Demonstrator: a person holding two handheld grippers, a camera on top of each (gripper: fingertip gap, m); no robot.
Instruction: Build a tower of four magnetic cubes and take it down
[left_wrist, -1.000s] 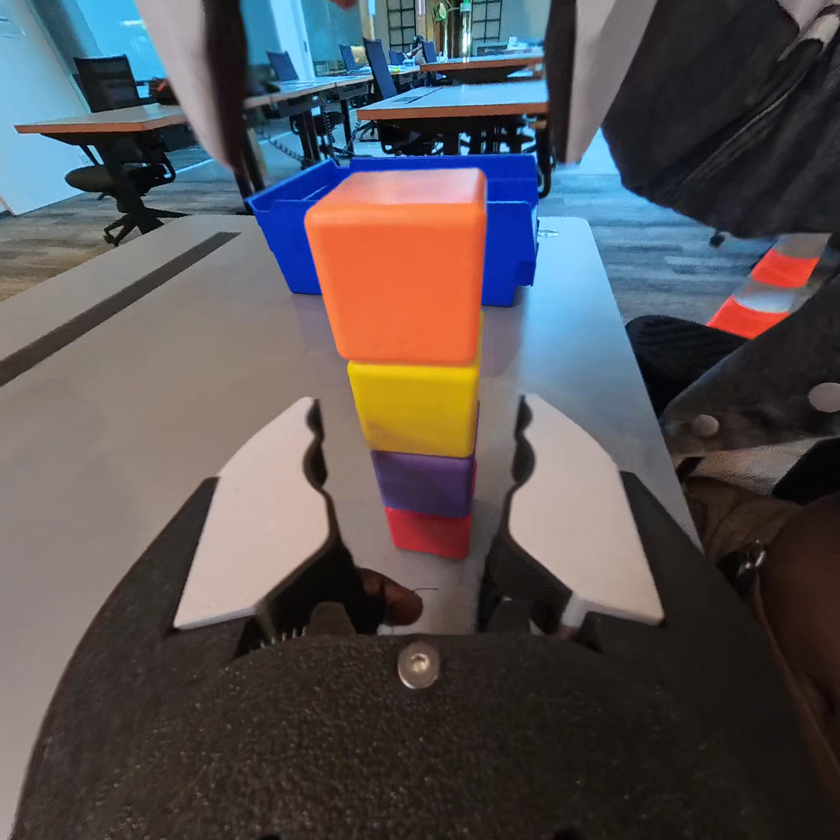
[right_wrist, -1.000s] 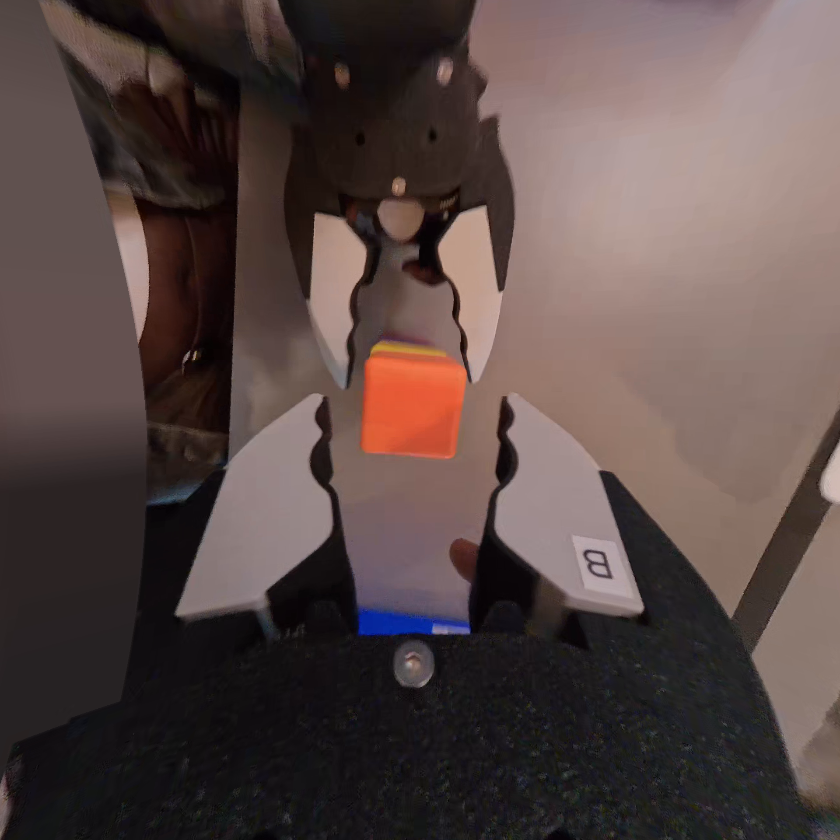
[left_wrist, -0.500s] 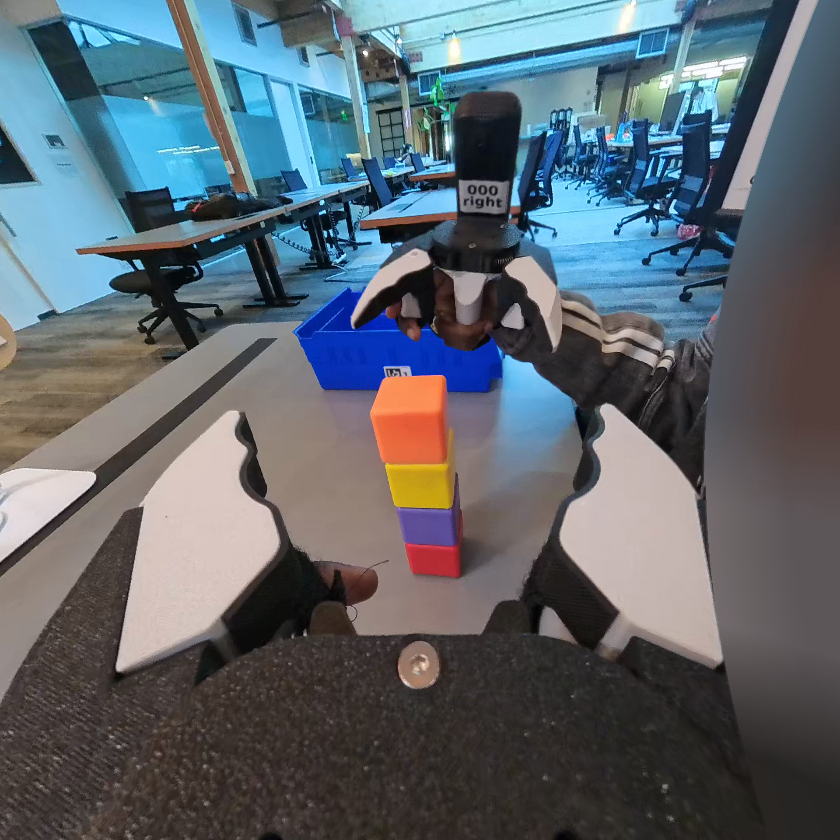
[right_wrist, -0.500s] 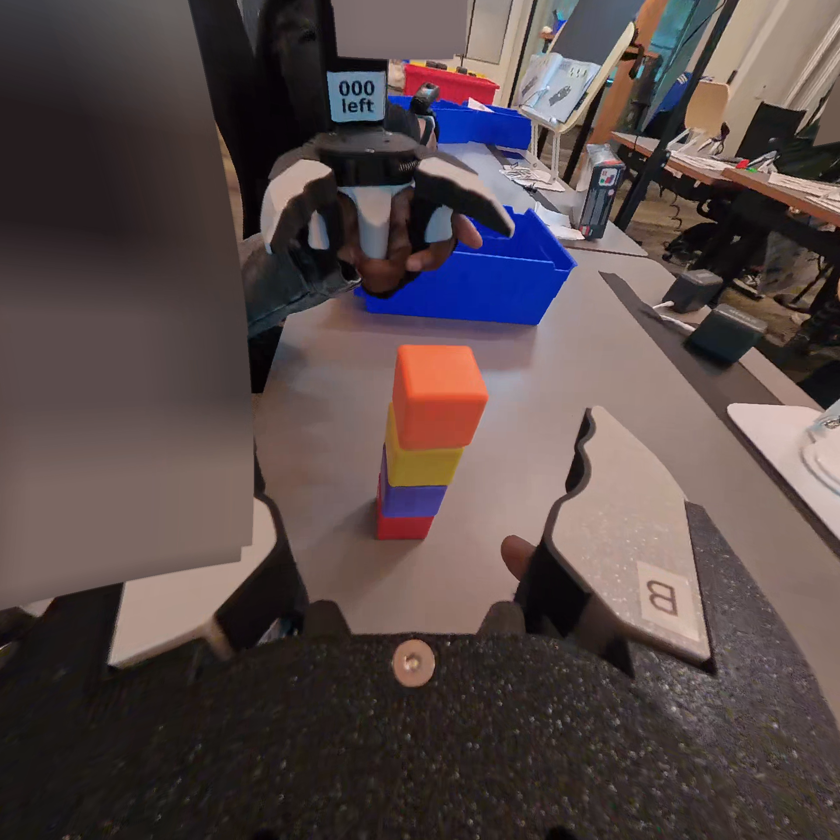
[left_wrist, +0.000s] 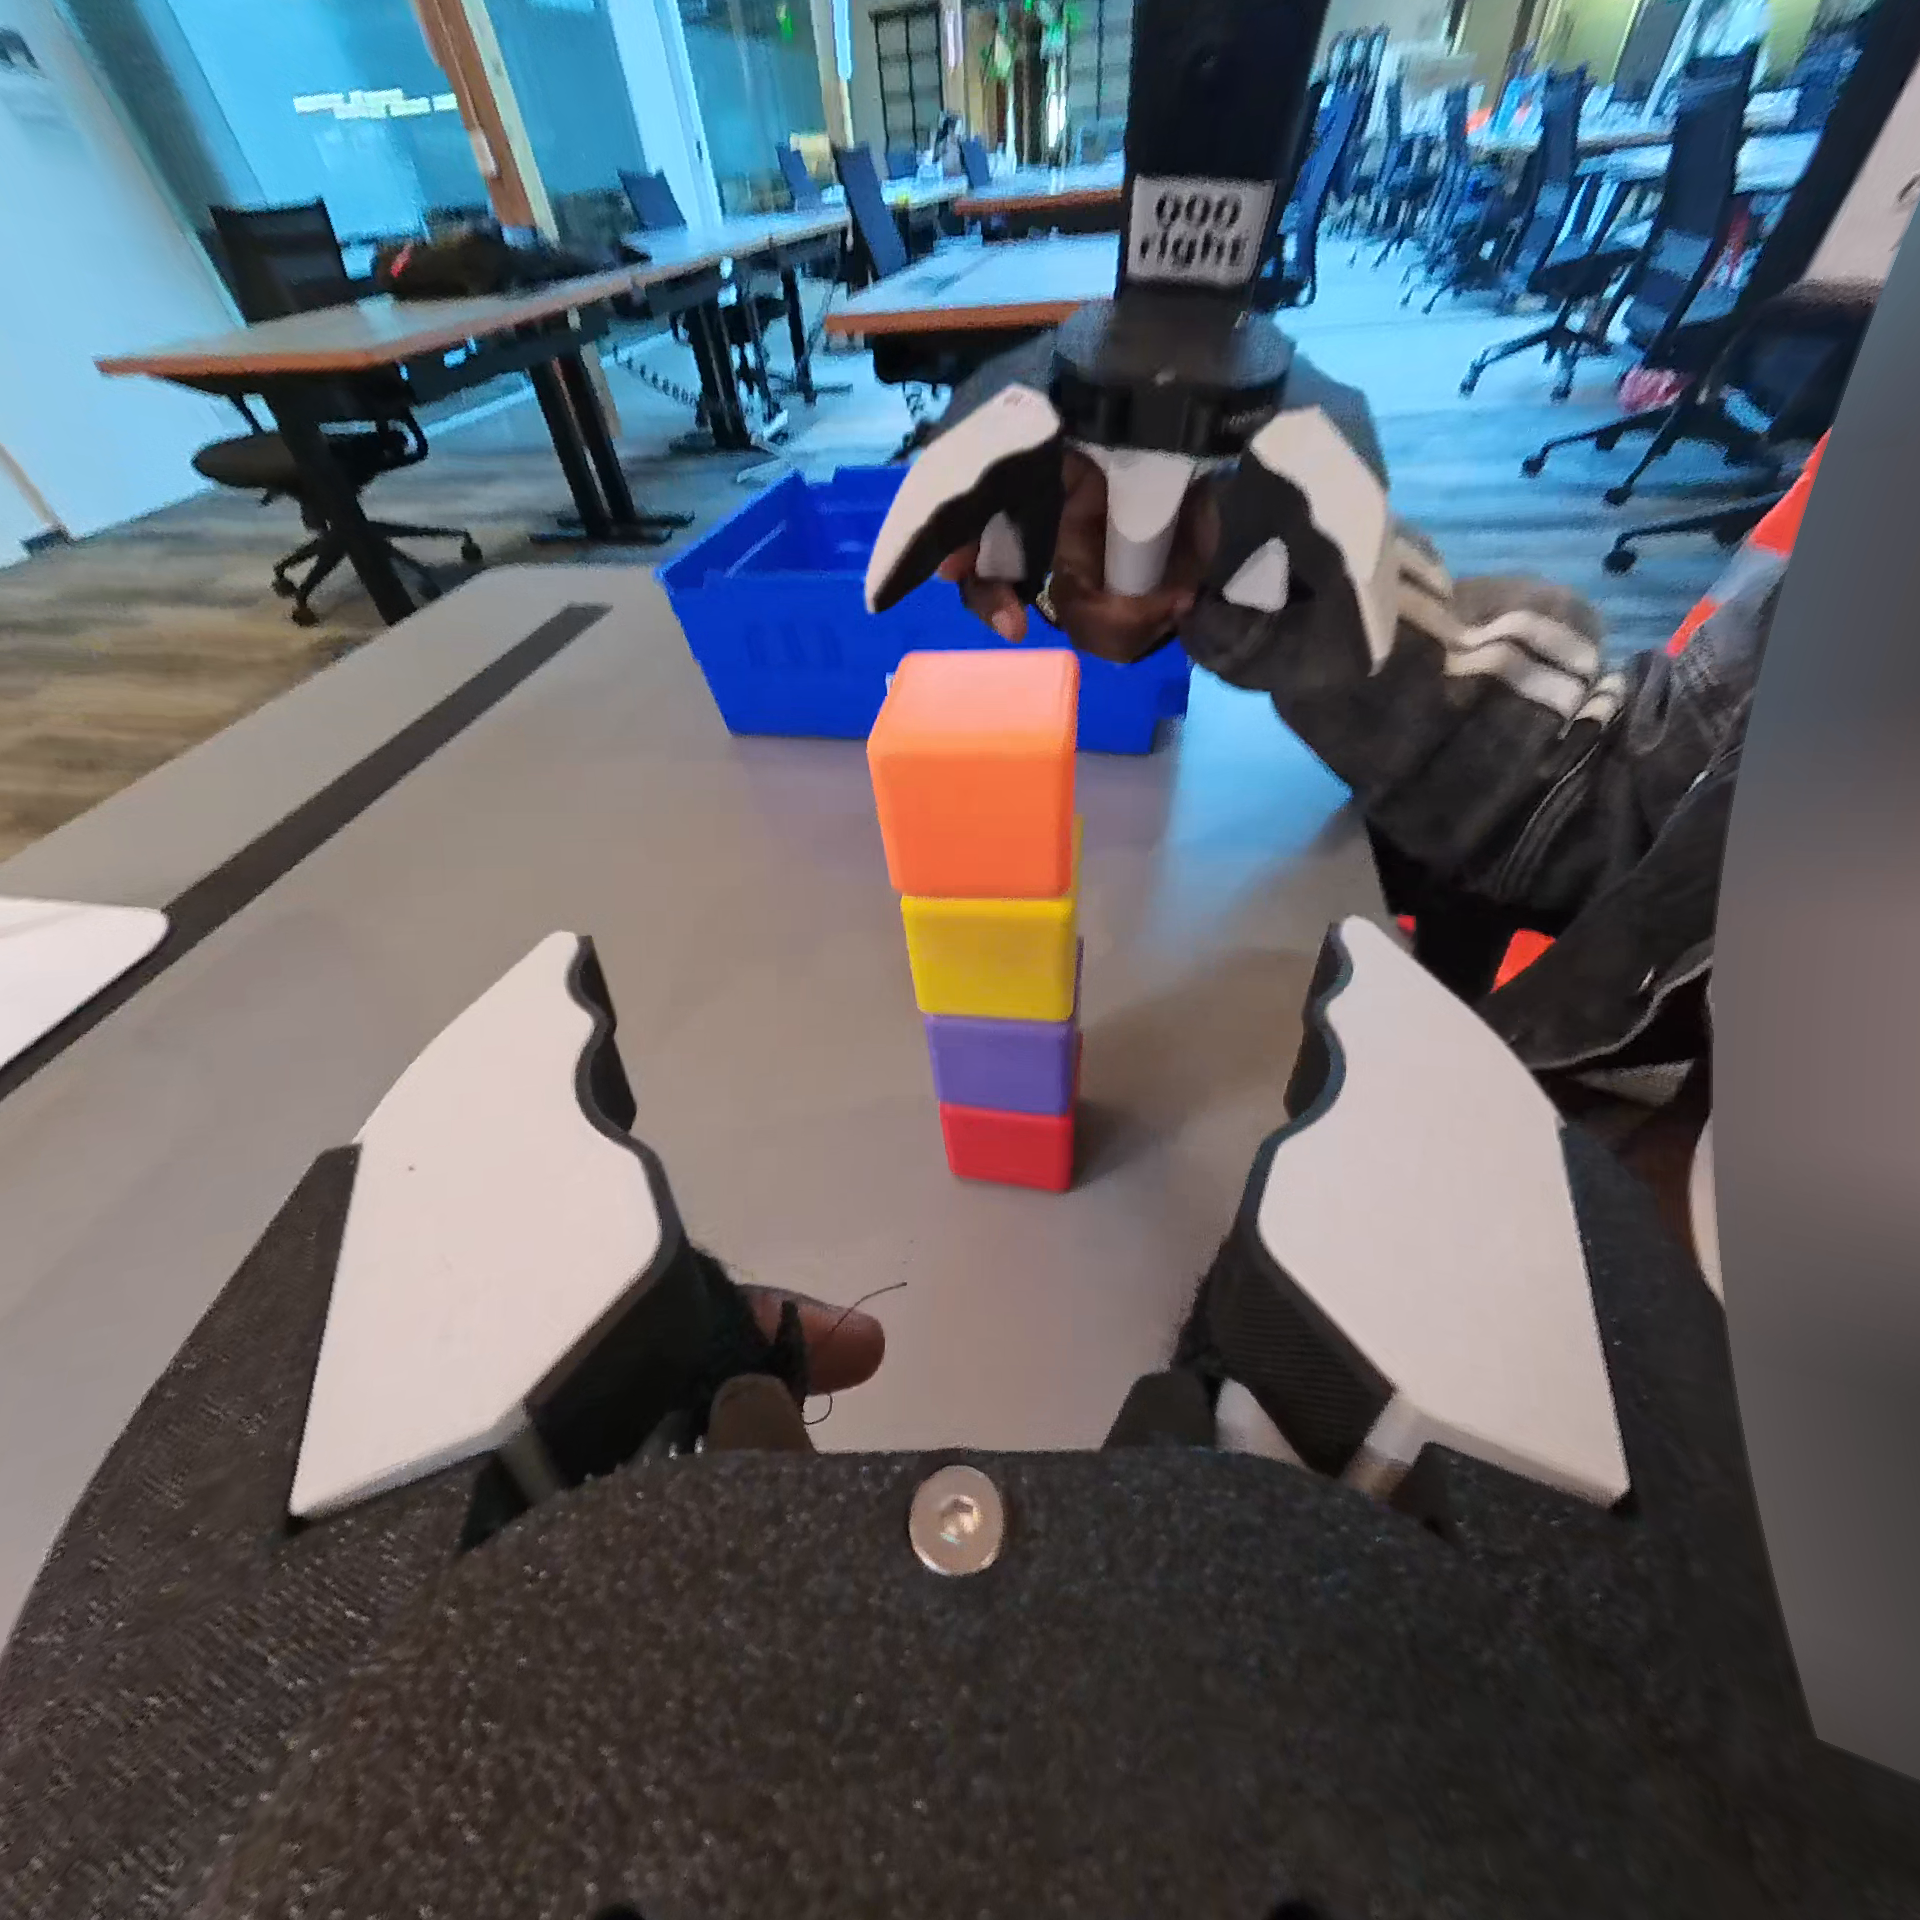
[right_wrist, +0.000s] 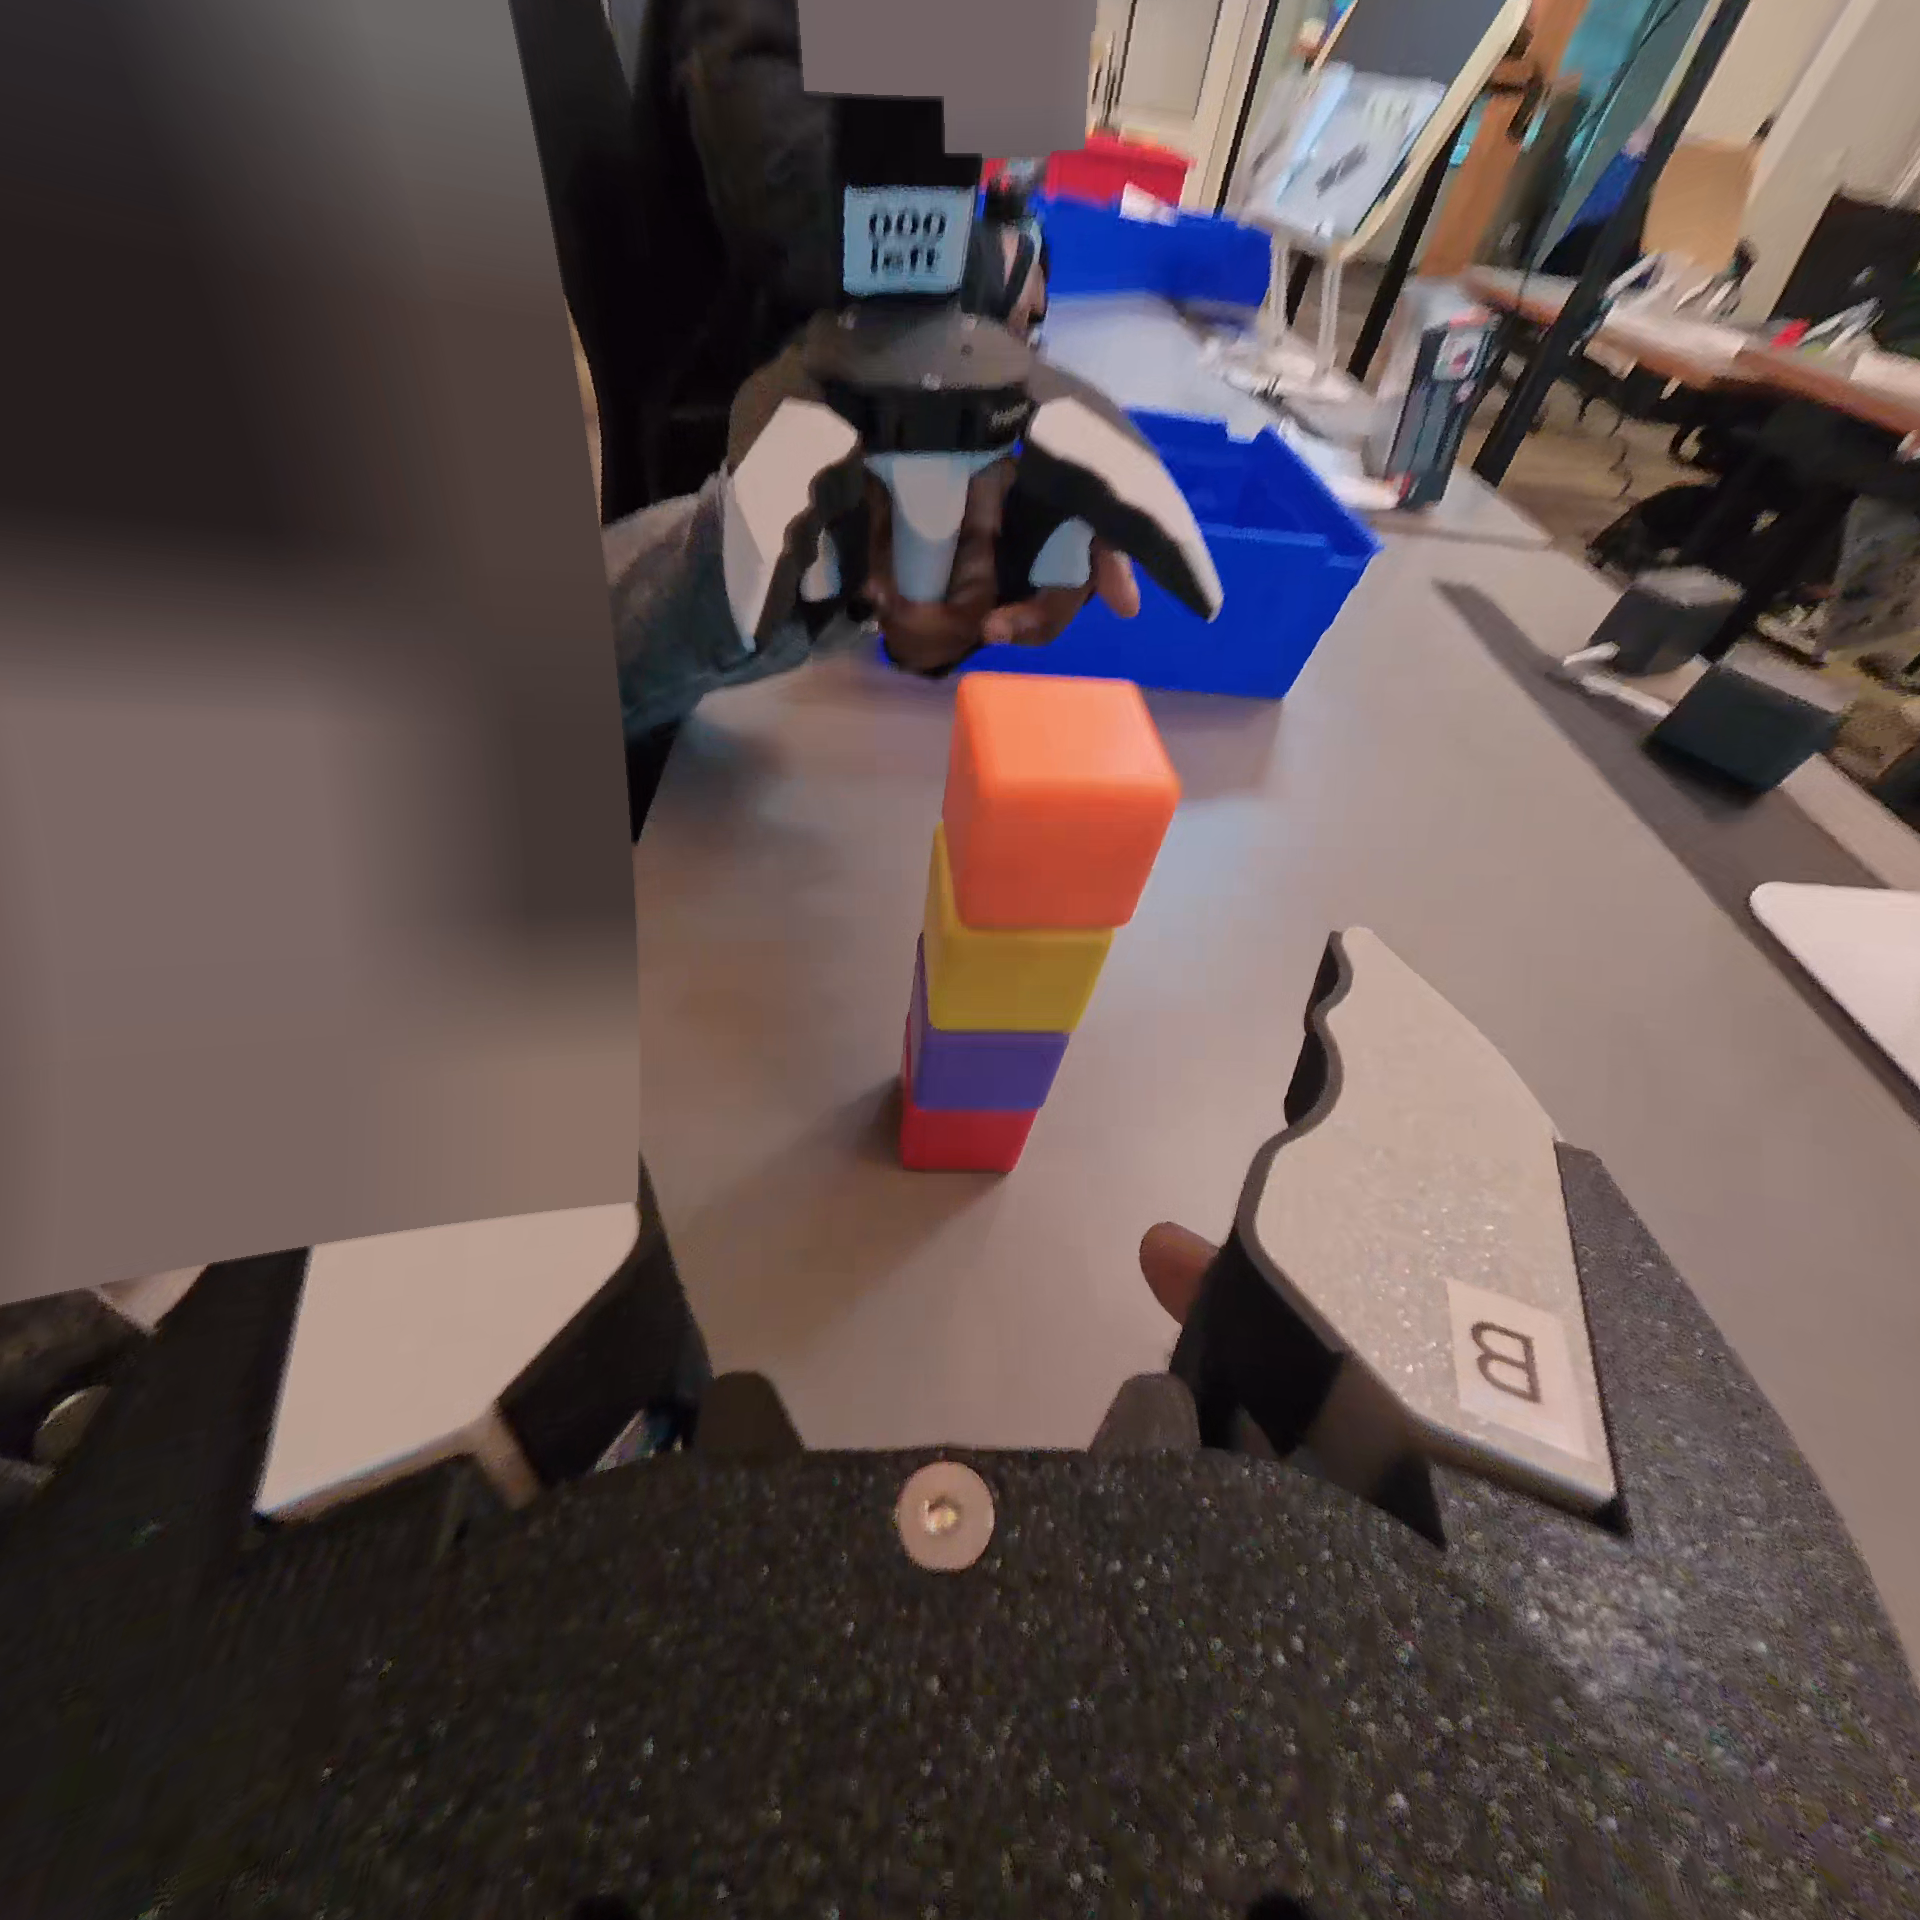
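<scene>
1. Standing on the grey table (left_wrist: 436, 935): a tower of four cubes, upright and complete. From the base up: red cube (left_wrist: 1006, 1143), purple cube (left_wrist: 1000, 1062), yellow cube (left_wrist: 989, 956), orange cube (left_wrist: 975, 774).
2. Orange cube sits slightly off-square on the yellow one in the right wrist view (right_wrist: 1055, 800).
3. Left gripper (left_wrist: 961, 966): fingers spread wide, nothing between the pads; tower stands ahead in the gap, touching neither finger.
4. Right gripper (left_wrist: 1127, 613) faces it from beyond the tower, raised above table level, fingers wide apart, grasp bare. A hand holds its grip.
5. Blue bin (left_wrist: 790, 634) on the table behind the tower, apart from it.
6. Office desks and chairs in the background.
</scene>
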